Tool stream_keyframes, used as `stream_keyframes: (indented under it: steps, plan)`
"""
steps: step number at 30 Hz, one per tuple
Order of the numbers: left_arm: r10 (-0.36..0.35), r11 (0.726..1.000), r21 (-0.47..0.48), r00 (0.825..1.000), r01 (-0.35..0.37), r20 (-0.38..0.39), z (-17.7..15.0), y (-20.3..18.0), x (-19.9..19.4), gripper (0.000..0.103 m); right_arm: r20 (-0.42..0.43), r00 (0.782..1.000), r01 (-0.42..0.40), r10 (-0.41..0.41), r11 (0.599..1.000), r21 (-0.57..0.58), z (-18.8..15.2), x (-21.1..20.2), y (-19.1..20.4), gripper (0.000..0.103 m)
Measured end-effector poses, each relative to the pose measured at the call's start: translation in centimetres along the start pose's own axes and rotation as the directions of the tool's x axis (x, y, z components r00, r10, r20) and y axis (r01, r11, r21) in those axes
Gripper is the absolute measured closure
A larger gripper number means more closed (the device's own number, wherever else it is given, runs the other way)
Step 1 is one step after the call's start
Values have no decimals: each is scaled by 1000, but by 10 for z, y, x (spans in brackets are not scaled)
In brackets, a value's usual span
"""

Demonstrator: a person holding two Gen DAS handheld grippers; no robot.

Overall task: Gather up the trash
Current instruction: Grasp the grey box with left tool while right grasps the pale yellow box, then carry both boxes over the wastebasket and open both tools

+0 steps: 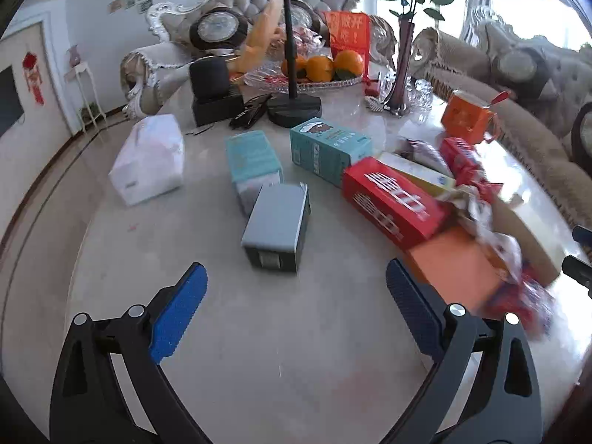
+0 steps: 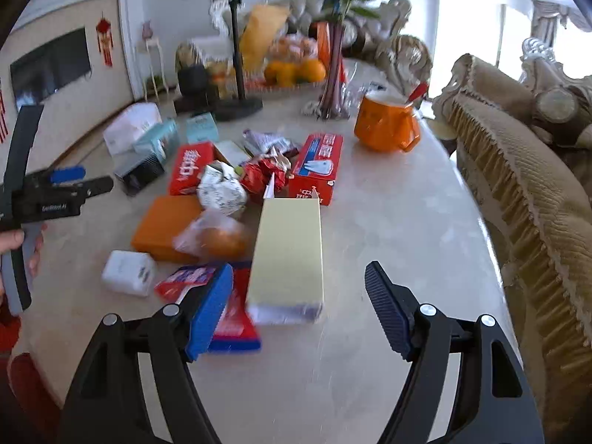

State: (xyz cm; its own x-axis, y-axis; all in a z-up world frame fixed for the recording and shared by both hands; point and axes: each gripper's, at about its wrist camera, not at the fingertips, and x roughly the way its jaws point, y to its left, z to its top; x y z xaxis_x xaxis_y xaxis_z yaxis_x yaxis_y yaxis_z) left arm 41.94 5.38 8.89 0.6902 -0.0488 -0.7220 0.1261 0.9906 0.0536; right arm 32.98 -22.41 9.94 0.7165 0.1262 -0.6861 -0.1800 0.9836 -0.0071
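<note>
Trash lies scattered on the marble table (image 1: 229, 333). In the left wrist view a grey box (image 1: 275, 225) lies just ahead of my open, empty left gripper (image 1: 296, 288), with two teal boxes (image 1: 253, 161) and a red box (image 1: 392, 203) beyond. In the right wrist view a pale yellow carton (image 2: 288, 255) lies between the fingers of my open right gripper (image 2: 299, 288), untouched as far as I can see. Crumpled wrappers (image 2: 240, 181), an orange box (image 2: 162, 227), a bagged orange (image 2: 218, 238) and a red toothpaste box (image 2: 318, 168) lie behind. The left gripper also shows at the left (image 2: 79, 181).
An orange mug (image 2: 384, 124), a vase with a rose (image 2: 335, 70), a fruit tray (image 1: 318, 70), a black stand (image 1: 294, 107) and a white tissue pack (image 1: 150, 159) stand on the table. A sofa (image 2: 525, 170) borders the right edge.
</note>
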Motion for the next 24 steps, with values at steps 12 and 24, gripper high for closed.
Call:
stream_keyframes:
  steps: [12,24]
  plan:
    - [15,998,-58,996,-20,-85,25,8,63,20,-129,992,13,-11,1000,9,15,62,-7,35]
    - [-56,992,-117,994,45,-98,2,17,35,59,-48,998,-28,34,993,117,4,23,-23,59]
